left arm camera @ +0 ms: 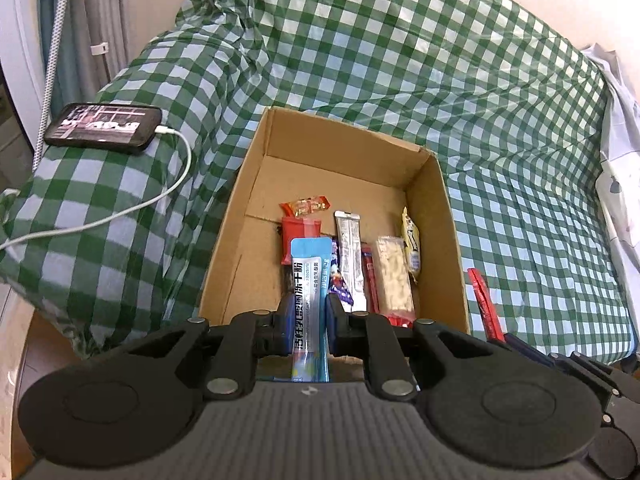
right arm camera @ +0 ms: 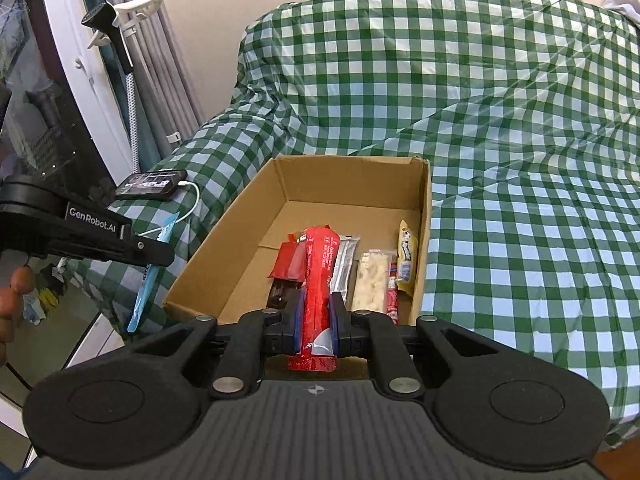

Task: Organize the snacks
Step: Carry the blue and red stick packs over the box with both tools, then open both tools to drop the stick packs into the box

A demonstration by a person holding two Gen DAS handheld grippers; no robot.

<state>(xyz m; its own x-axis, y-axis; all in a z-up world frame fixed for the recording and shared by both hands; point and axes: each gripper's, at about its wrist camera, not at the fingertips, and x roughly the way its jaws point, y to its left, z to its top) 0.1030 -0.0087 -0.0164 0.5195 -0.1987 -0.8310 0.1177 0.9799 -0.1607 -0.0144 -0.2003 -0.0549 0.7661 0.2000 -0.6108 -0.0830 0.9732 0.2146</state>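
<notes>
Blue sachet (left arm camera: pixel 310 304) hides box (left arm camera: pixel 432 216) snacks behind it, its lower end lost under the left gripper (left arm camera: pixel 308 320); red packet (right arm camera: pixel 319 280) likewise masks snacks; phone (left arm camera: pixel 104 125) screen too blurred to read.

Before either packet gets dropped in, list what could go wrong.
1. The blue packet in the left tongs could land across the packets already lying in the box and spoil the row.
2. The red packet in the right tongs sticks out far and could snag them.
</notes>
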